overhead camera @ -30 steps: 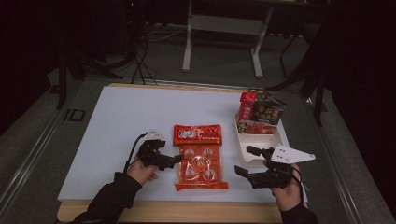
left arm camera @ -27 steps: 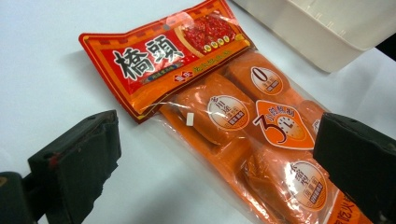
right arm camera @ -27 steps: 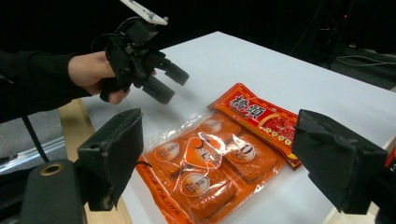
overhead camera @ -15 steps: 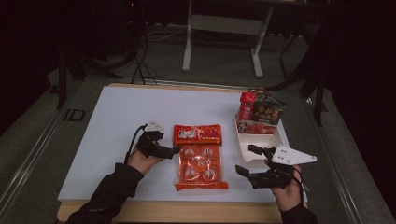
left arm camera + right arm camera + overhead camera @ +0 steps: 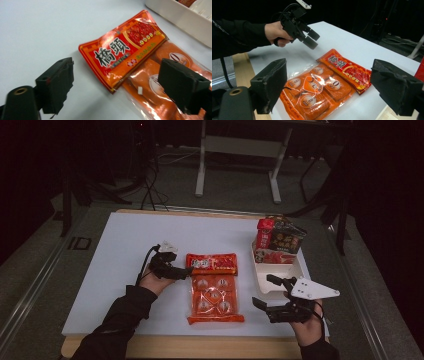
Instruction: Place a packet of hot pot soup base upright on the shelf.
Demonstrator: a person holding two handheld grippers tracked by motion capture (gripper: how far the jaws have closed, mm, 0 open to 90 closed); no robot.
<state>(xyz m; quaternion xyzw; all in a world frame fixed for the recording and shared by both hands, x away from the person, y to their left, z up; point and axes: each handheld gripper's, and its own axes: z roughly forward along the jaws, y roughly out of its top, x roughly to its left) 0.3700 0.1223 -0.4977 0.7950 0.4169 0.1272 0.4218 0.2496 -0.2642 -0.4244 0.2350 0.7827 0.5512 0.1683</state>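
Note:
A red-orange flat packet with Chinese characters [image 5: 212,264] lies crosswise on the white table. A clear bag of orange blocks [image 5: 214,297] lies just nearer, its top edge tucked under the packet. My left gripper [image 5: 186,271] is open at the packet's left end. In the left gripper view the packet [image 5: 122,50] and the bag [image 5: 160,82] lie ahead between the spread jaws of the left gripper [image 5: 117,75]. My right gripper [image 5: 264,290] is open to the right of the bag. The right gripper view shows the bag [image 5: 317,90], the packet [image 5: 348,68] and the left gripper [image 5: 312,38] beyond.
A white tray [image 5: 278,271] at the right holds several upright snack packs [image 5: 280,240] at its far end. Its wall shows as the tray [image 5: 180,20] in the left gripper view. Bare table surface [image 5: 125,250] spreads left and behind. The wooden front edge [image 5: 200,347] is close.
My left gripper has moved right and forward to the red packet's left end. The right gripper has barely moved and stays open.

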